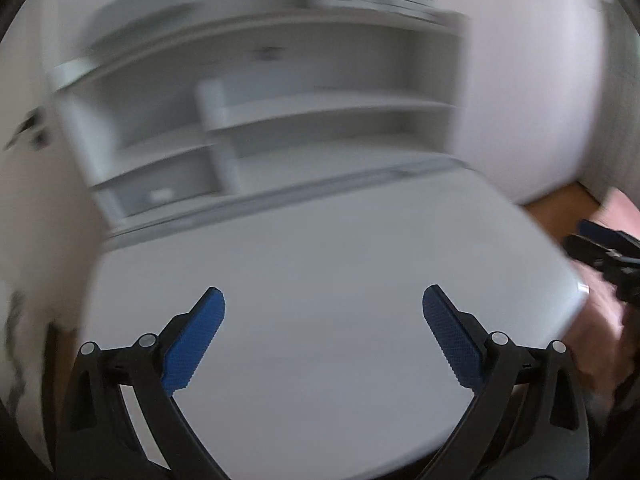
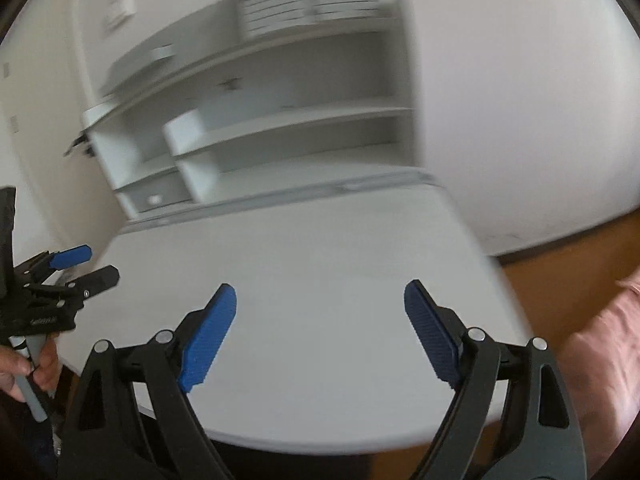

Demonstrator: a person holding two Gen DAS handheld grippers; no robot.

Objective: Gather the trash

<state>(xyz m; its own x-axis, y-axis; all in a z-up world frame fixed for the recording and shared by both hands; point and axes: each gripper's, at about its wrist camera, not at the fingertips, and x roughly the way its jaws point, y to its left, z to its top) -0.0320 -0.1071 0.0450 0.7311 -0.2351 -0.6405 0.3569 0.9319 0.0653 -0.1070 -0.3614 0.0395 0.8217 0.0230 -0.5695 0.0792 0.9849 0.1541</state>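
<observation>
No trash shows in either view; both views are blurred by motion. My left gripper is open and empty above the near part of a white table. My right gripper is open and empty above the same table. The right gripper shows at the right edge of the left wrist view. The left gripper shows at the left edge of the right wrist view, its fingers apart.
A white shelf unit stands behind the table against a white wall; it also shows in the right wrist view. A small white thing lies on its lowest shelf. Wooden floor lies to the right of the table.
</observation>
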